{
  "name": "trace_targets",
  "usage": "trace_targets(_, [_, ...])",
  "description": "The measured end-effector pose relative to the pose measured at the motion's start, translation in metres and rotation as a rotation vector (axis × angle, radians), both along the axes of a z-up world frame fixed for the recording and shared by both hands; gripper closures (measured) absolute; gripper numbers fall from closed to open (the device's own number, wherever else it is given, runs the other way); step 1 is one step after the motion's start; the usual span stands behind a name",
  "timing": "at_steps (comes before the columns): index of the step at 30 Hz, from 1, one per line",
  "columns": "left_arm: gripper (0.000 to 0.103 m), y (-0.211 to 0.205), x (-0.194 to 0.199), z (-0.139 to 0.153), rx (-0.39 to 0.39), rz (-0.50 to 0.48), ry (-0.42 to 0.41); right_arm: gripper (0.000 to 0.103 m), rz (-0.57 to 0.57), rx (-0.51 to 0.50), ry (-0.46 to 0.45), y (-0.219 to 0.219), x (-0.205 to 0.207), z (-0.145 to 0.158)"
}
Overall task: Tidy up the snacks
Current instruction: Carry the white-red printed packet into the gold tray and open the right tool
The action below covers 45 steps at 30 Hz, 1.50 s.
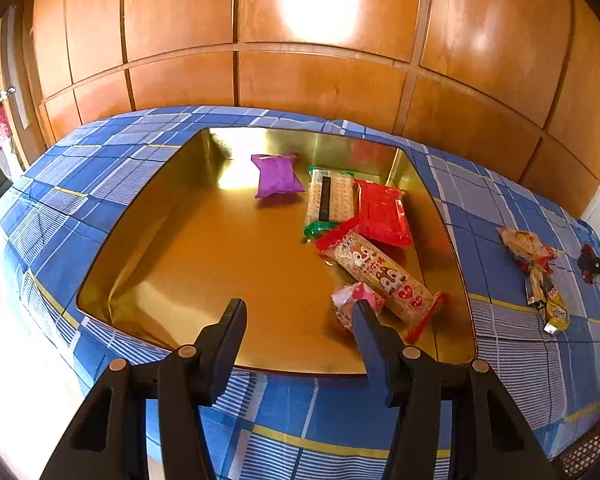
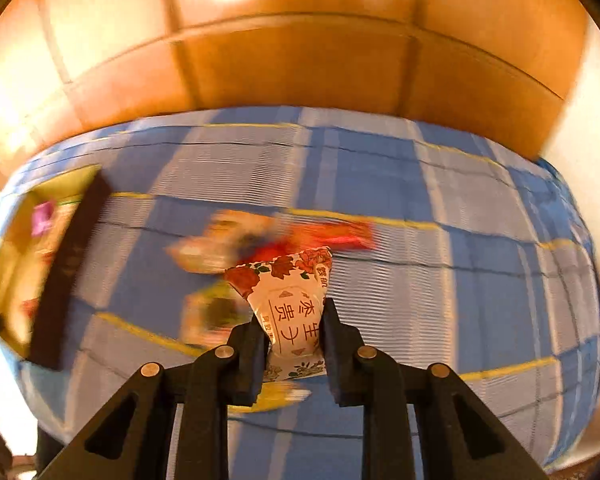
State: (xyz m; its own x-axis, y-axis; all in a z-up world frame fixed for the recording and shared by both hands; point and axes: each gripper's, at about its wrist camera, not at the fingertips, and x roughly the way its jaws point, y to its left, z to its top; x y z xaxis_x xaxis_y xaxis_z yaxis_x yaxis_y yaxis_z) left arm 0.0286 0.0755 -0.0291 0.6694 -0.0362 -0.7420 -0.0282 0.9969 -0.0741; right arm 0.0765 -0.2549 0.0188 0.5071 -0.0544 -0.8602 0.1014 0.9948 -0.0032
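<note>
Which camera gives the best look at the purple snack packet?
The left wrist view. There the purple packet lies sharp and whole at the far side of the gold tray. The right wrist view shows it only as a small blurred purple patch at the left edge.

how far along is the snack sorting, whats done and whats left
Partly done. Five packets already lie in the gold tray: a purple packet, a green-ended cracker pack, a red packet, a long red-ended pack and a small pink one. In hand: the right tongs are shut on a white flowered packet. The left tongs are open, holding nothing. Left: loose packets on the blue checked cloth.
</note>
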Motion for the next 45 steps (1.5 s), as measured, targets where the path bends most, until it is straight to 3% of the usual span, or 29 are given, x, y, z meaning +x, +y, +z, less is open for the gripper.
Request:
trace_targets(8, [0.047,0.019,-0.005,0.005,-0.001,0.040,-0.022,0.079,0.340,0.086,0.011,0.126,0.032,0.003])
trace_targets(15, [0.047,0.045,-0.012,0.007,-0.012,0.113,-0.034,0.079,0.498,0.132,-0.001,0.207,0.067,0.003])
trace_targets(23, [0.047,0.068,-0.013,0.004,-0.027,0.170,-0.024,0.079,0.617,0.074,0.111,0.279,0.101,-0.048])
trace_targets(30, [0.047,0.063,-0.011,0.003,-0.032,0.156,-0.022,0.077,0.663,0.028,0.127,0.293,0.098,-0.066])
trace_targets(36, [0.047,0.058,-0.009,0.002,-0.030,0.149,-0.017,0.069,0.646,0.117,0.162,0.277,0.099,-0.063])
trace_targets(45, [0.047,0.050,-0.009,0.004,-0.022,0.130,-0.018,0.068,0.645,0.158,0.121,0.259,0.082,-0.049])
